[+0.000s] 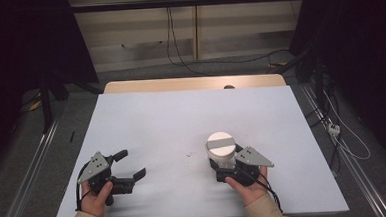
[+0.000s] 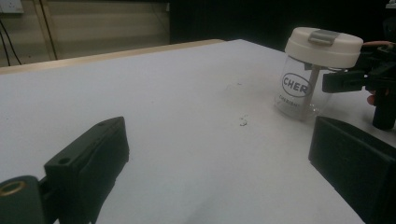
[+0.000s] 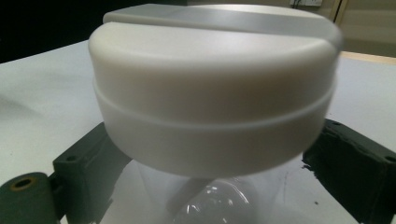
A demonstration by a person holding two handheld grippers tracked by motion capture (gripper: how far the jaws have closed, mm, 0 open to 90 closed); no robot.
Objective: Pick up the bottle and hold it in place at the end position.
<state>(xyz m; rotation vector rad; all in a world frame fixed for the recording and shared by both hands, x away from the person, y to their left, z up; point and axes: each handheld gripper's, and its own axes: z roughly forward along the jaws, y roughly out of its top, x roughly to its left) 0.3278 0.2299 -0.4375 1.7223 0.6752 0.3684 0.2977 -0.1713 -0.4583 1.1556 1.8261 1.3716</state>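
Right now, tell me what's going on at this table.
A person holds a gripper in each hand over a white table. The right gripper has its jaws around the clear body of a small jar with a white lid, standing upright; whether the pads already press on the glass can't be told. The left gripper sits open, apart from the jar, with nothing between its jaws.

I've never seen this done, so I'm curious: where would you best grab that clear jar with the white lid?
Probably on the clear body of the jar, just under the white lid, coming in level from the side as the right claw does. The jar stands upright, and the wider lid overhangs, which should stop it slipping down.
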